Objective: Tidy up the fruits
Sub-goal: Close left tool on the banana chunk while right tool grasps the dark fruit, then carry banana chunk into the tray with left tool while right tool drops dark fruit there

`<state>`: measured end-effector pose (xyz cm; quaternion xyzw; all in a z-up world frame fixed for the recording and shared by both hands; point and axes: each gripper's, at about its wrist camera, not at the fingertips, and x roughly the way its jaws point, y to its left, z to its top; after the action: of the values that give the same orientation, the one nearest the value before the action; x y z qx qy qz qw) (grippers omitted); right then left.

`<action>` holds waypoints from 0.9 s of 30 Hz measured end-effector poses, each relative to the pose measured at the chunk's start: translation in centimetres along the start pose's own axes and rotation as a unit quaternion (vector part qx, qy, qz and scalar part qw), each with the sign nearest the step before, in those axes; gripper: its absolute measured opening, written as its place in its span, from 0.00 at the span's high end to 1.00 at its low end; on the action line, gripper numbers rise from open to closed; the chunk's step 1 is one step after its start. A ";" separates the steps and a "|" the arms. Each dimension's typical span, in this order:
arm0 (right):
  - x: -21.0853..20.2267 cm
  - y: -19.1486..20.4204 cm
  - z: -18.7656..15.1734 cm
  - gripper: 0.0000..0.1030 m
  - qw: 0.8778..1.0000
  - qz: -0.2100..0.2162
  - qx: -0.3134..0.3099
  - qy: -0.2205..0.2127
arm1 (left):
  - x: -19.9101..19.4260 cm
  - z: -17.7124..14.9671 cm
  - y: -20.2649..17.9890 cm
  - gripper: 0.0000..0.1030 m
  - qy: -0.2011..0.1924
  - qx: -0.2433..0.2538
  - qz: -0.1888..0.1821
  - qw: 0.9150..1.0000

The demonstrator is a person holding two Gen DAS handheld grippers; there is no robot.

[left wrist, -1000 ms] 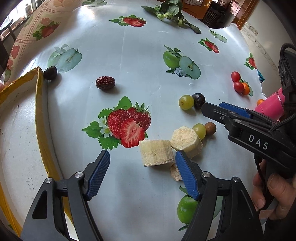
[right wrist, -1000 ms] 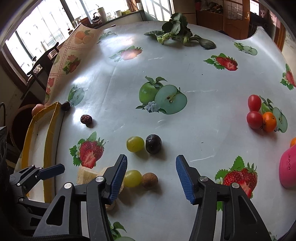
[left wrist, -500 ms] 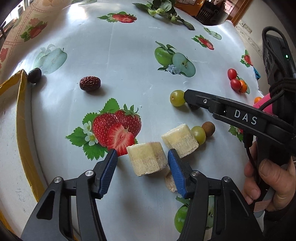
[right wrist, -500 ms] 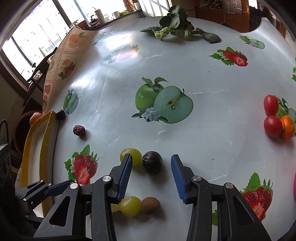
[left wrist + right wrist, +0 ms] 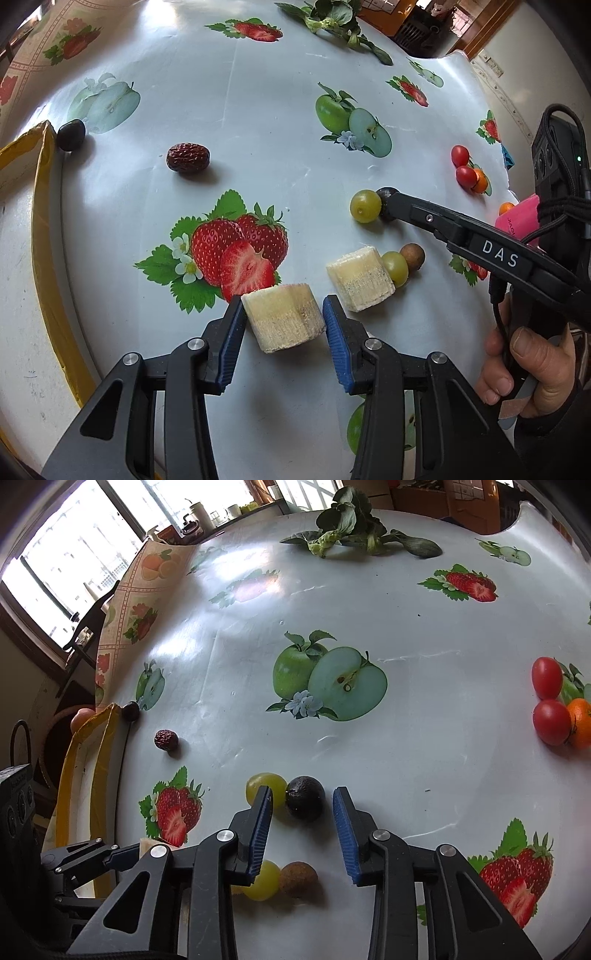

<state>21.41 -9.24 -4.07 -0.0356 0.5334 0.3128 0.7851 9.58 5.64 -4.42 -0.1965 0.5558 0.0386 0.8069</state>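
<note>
We have both tongs narrowing at once. A second ago the left gripper stood wide, short of the banana chunk; now its blue pads flank that chunk just beside the printed strawberry, jaws closing, the left pad at the flesh, the right seemingly a sliver off. The second banana piece lies further right of the strawberry, touching a green grape.

The right gripper has come forward from the lower grape-and-brown-fruit pair to the dark plum, which sits between its closing jaws, not yet pinched as far as we can tell; another green grape lies partly behind the left pad.

We judge two picks are starting together, with the yellow-rimmed tray left of the strawberry the likely destination.
</note>
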 end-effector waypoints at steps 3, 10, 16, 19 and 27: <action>0.2 -0.4 -0.1 0.66 1.000 0.000 -0.003 0.004 | 0.0 0.0 0.0 0.61 0.001 0.000 0.001 1.000; 0.9 0.6 0.9 0.70 1.000 -0.001 -0.012 0.008 | 0.1 0.0 -0.1 0.61 0.001 0.000 -0.004 1.000; 0.6 1.0 0.8 0.80 1.000 0.018 -0.006 0.009 | -0.6 -0.1 0.0 0.61 -0.004 0.001 -0.009 1.000; -0.8 1.8 0.2 0.80 1.000 0.004 -0.016 -0.009 | -1.3 -0.1 -0.1 0.61 -0.011 0.004 -0.011 1.000; -4.5 3.9 -1.6 0.80 0.999 0.002 -0.040 -0.027 | -3.6 -0.6 -0.4 0.61 -0.026 0.011 -0.011 1.000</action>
<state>17.00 -8.76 0.19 -0.0575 0.4990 0.3358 0.7968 7.82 5.65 -1.18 -0.1923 0.5328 0.0286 0.8236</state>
